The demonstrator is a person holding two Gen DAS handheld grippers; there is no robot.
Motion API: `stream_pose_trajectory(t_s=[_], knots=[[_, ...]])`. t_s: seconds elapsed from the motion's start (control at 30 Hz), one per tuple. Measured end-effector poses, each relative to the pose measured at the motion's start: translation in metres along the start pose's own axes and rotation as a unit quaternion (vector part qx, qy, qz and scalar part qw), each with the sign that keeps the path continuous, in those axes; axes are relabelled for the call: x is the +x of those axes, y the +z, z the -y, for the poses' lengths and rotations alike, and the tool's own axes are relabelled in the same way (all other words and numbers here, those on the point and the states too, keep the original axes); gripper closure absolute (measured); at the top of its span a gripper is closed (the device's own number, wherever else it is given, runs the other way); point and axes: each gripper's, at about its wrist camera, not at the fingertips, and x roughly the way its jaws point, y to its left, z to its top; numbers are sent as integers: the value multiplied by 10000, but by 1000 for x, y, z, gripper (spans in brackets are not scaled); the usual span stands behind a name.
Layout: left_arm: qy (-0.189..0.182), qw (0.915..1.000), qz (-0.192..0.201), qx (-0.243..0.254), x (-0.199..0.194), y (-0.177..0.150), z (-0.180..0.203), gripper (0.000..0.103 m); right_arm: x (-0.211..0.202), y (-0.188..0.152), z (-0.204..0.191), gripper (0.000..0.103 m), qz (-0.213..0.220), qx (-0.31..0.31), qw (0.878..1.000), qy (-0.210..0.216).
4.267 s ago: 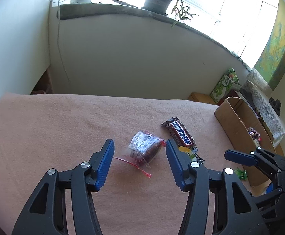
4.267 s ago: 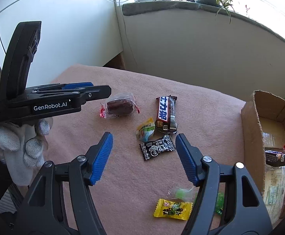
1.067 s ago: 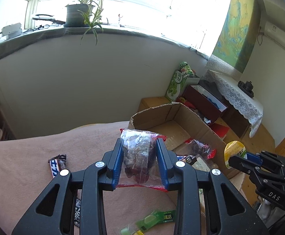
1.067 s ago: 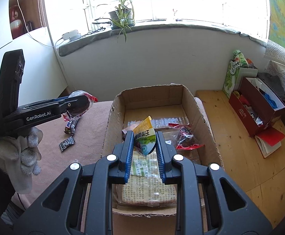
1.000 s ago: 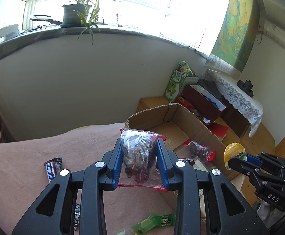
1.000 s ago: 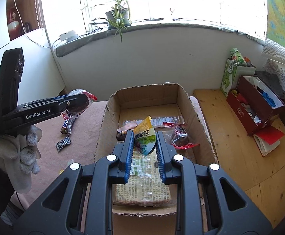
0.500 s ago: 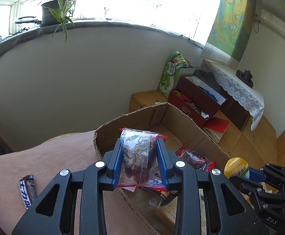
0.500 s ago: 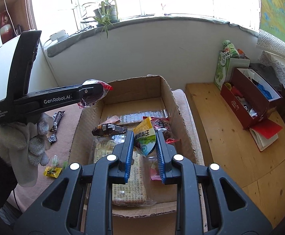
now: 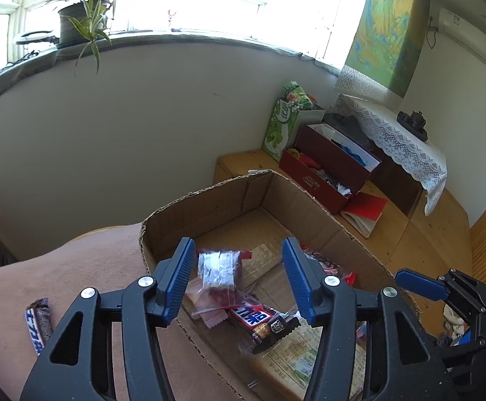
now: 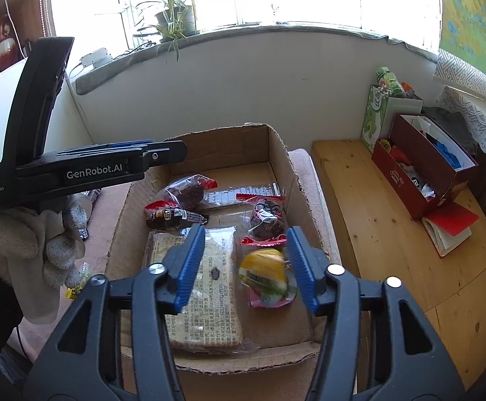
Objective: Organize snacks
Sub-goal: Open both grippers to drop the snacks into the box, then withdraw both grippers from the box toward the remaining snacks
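A: Since both claws stand wide open over the box [image 10: 278, 153] with nothing between their pads, where are the two snacks nearest them?

B: The clear pack [image 9: 218, 272] lies between the left gripper's [image 9: 239, 279] jaws but touches neither; from the right wrist view it rests in the box's far left corner. The yellow pack [image 10: 264, 275] lies inside the box near its right wall, between the right gripper's [image 10: 244, 264] jaws, blurred, so whether it has settled cannot be told.

A: So what does the coming move turn on?

B: Probably on the loose snacks. They lie on the pink cloth [image 9: 86, 267], left of the box and behind both claws. The blue bar [image 9: 37, 324] there has its long axis running away from the left camera. The left gripper is nearer to it.

A: The count?

B: One box. Inside it show one flat biscuit pack [image 10: 206, 287], one dark bar [image 10: 172, 218], two clear packs with dark filling, one flat clear pack at the back, the yellow one, and a pink wrapper under it. On the cloth: one blue bar, with one or two small candies by the gloved hand [image 10: 32, 247], too hidden to count surely.
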Motion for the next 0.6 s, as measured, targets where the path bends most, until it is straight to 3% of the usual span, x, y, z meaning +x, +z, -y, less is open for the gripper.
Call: stream_pose_trajectory(t_s=[0.17,0.6], knots=[[5,10000,69,-2,-9,-1,-2,49,-5,-1,-3,34,75,0,10000,-22],[74,9997,230,-102,-46,-10,-18,49,-20,-4,-23,34,102,-109,9999,35]])
